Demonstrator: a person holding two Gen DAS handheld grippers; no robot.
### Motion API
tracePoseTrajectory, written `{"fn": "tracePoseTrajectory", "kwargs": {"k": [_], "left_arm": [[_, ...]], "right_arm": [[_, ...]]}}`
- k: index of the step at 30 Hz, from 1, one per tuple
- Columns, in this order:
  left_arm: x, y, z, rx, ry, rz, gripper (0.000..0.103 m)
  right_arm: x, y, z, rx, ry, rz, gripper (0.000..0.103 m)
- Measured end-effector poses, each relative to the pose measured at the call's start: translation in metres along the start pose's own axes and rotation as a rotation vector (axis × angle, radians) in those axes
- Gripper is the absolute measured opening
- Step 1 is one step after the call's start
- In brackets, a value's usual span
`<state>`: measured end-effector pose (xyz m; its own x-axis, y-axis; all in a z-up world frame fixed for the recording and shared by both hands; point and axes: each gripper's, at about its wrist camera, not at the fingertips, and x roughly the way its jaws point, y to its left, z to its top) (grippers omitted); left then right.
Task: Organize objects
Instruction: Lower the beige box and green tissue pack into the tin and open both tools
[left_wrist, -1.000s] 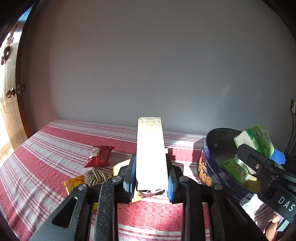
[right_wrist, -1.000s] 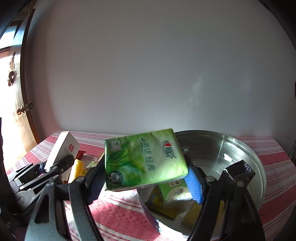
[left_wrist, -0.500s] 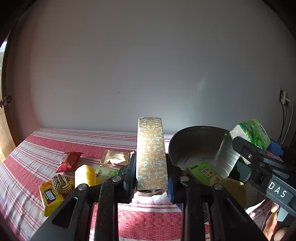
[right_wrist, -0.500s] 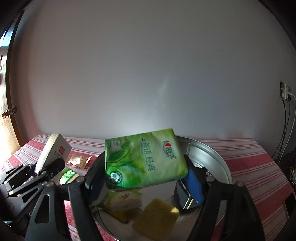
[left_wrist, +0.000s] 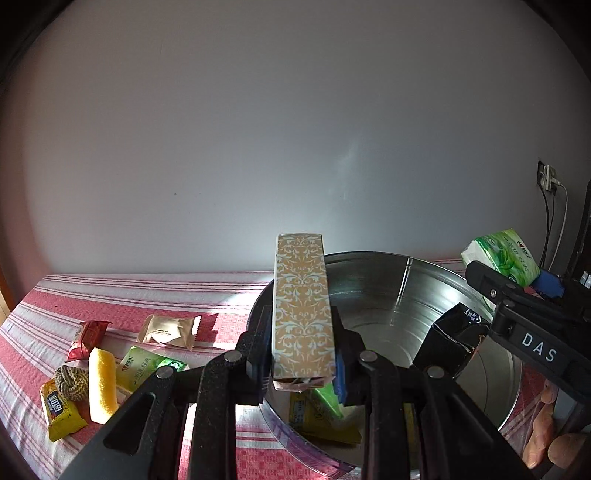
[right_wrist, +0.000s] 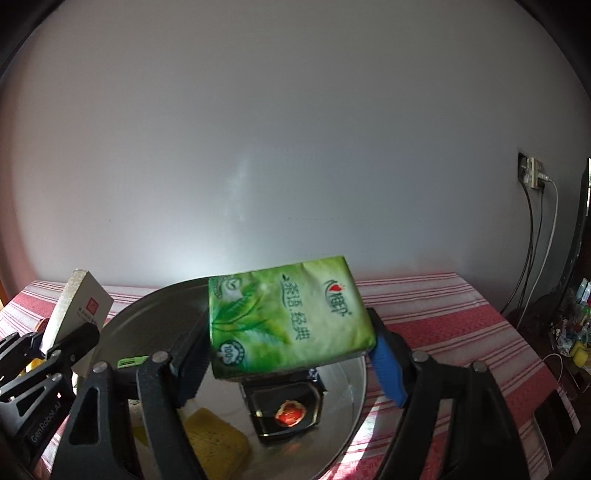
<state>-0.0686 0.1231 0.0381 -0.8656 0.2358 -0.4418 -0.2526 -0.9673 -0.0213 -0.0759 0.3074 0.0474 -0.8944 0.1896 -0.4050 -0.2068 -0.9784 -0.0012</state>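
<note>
My left gripper (left_wrist: 301, 354) is shut on a tall gold-patterned box (left_wrist: 301, 306) and holds it upright over the near left rim of a round metal tin (left_wrist: 424, 284). My right gripper (right_wrist: 291, 354) is shut on a green tissue pack (right_wrist: 288, 317) and holds it above the tin (right_wrist: 155, 317). The pack also shows at the right of the left wrist view (left_wrist: 502, 258). The gold box, white-sided from here, shows at the left of the right wrist view (right_wrist: 79, 314). In the tin lie a black box (right_wrist: 284, 410), a yellow sponge (right_wrist: 216, 432) and green and yellow packets (left_wrist: 321, 410).
On the red-striped cloth (left_wrist: 147, 291) left of the tin lie a red wrapper (left_wrist: 86, 339), a beige packet (left_wrist: 168, 330), a yellow foam roll (left_wrist: 101, 384), a green packet (left_wrist: 144, 369), a rope knot (left_wrist: 72, 382) and a yellow snack bar (left_wrist: 61, 410). A wall stands behind, with cables (right_wrist: 535, 236) at right.
Both grippers have swung right with their loads. The gold box now stands over the tin's rim and the tissue pack sits over the tin's middle.
</note>
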Motion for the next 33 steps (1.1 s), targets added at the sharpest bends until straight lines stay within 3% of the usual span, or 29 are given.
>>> {"fn": "tracePoseTrajectory", "kwargs": {"k": [12, 22, 24, 26, 28, 31, 33], "left_arm": [[0.027, -0.042, -0.004, 0.05, 0.088, 0.001, 0.028], [0.033, -0.05, -0.009, 0.085, 0.12, -0.006, 0.029], [0.033, -0.049, -0.008, 0.089, 0.129, -0.023, 0.035], [0.031, -0.048, -0.007, 0.082, 0.138, -0.022, 0.06], [0.024, -0.047, -0.005, 0.075, 0.114, 0.003, 0.074], [0.011, -0.046, -0.004, 0.092, 0.058, 0.06, 0.084], [0.008, -0.046, -0.004, 0.096, 0.048, 0.064, 0.085]], "right_arm": [[0.024, -0.013, 0.006, -0.003, 0.046, -0.082, 0.077], [0.033, -0.014, 0.003, 0.009, 0.075, -0.054, 0.081], [0.031, -0.014, 0.004, 0.017, 0.068, -0.044, 0.086], [0.025, -0.013, 0.005, 0.023, 0.047, -0.049, 0.089], [0.02, -0.014, 0.007, 0.035, 0.021, -0.06, 0.095], [0.012, -0.018, 0.009, 0.066, -0.015, -0.071, 0.1], [0.01, -0.02, 0.01, 0.081, -0.028, -0.08, 0.1]]}}
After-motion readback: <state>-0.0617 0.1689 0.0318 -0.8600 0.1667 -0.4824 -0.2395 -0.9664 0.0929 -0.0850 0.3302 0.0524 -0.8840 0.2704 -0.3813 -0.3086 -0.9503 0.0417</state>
